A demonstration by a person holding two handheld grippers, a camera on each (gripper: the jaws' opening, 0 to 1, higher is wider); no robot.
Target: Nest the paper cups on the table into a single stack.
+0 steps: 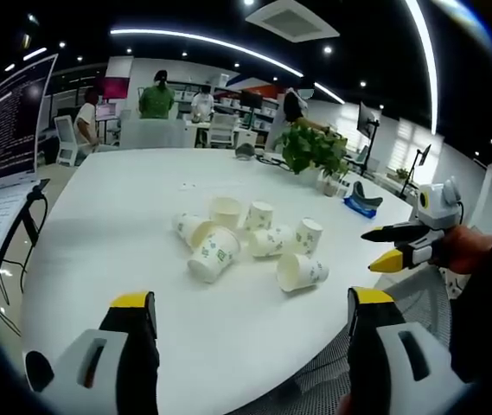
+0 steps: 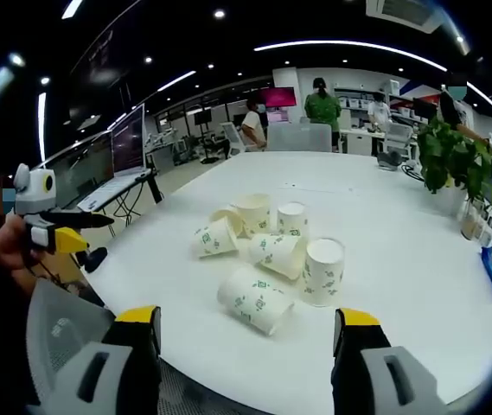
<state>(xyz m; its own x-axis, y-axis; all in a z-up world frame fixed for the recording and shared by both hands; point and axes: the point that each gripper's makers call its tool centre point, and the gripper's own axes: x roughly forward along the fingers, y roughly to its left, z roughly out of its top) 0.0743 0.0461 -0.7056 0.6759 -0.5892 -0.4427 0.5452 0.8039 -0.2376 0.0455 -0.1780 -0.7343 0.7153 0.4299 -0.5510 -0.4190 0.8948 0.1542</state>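
Six paper cups [image 2: 271,251] lie scattered well beyond both wide-open, empty grippers [image 1: 250,307] [image 2: 246,324].

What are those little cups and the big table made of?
The cups look like paper: matte cream-white walls with green printed marks and thin rolled rims. The table looks like a smooth white laminate or painted top with a soft sheen; what lies under the surface can't be told.

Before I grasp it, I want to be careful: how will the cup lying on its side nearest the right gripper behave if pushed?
The cup lies on its side, so it would probably roll in a curve. Thin paper likely dents under a hard squeeze. It looks empty, so probably very light.
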